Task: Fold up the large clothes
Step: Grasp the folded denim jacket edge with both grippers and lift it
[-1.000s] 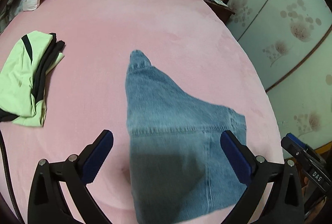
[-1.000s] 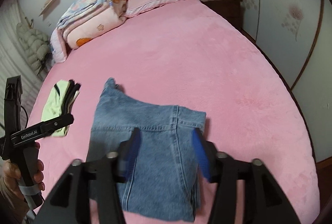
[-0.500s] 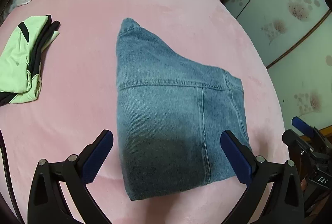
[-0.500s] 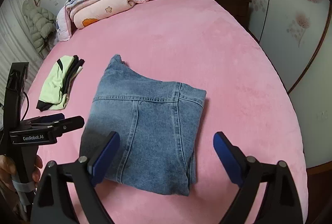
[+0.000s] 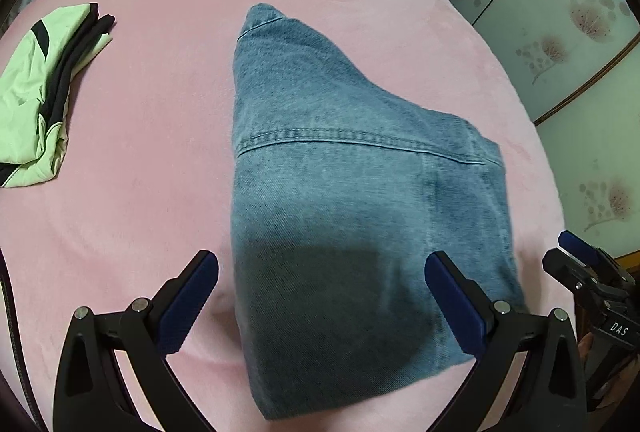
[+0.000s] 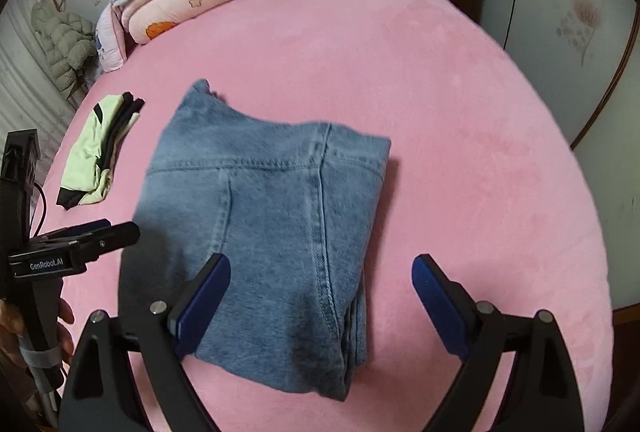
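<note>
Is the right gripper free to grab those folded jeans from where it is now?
Probably yes. The right gripper is open, hanging just over the near right edge of the folded jeans, with nothing lying between them on the pink bed.

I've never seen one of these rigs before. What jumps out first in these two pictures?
A folded bundle of blue jeans lies in the middle of a big pink bed, just ahead of both tools. The right gripper and the left gripper each frame it with blue-padded jaws spread wide, holding nothing. Off to the left lies a small folded green-and-black garment, and a rolled quilt sits by the headboard.
</note>
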Demonstrator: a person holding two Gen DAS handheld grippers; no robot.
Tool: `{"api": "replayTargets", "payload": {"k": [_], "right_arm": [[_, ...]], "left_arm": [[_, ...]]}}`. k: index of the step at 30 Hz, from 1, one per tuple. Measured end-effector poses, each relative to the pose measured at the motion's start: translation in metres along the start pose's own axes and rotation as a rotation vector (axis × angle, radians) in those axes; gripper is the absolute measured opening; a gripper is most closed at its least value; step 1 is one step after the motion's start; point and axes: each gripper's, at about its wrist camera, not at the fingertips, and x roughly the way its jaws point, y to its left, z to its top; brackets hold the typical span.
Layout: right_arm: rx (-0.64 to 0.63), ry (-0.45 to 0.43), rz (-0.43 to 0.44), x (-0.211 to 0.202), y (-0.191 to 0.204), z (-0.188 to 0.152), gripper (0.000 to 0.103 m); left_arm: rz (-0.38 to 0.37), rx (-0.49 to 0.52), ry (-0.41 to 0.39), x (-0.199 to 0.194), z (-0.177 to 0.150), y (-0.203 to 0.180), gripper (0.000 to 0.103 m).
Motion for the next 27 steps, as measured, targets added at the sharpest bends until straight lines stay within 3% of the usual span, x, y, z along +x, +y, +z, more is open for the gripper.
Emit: {"api": "replayTargets", "payload": {"k": [9,18,22,27], "right_arm": [[0.039,0.063,0.041,0.042,-0.015,-0.006,0.093],[0.101,0.192,0.188,0.098,-0.032,-0.008,0.093],[0.138,0.198,0.294,0.112,-0.043,-0.007,0.094],[0.157,0.217,0.447,0.129,-0.056,0.001,0.094]], "left_arm": [[-0.023,-0.005,0.064,0.043,0.004,0.017,0.103],[-0.254,-0.083,0.168,0.086,0.008,0.051,0.103],[-0.359,-0.045,0.181,0.099,0.010,0.061,0.103],[-0.419,0.010,0.195,0.109,0.012,0.062,0.103]]}}
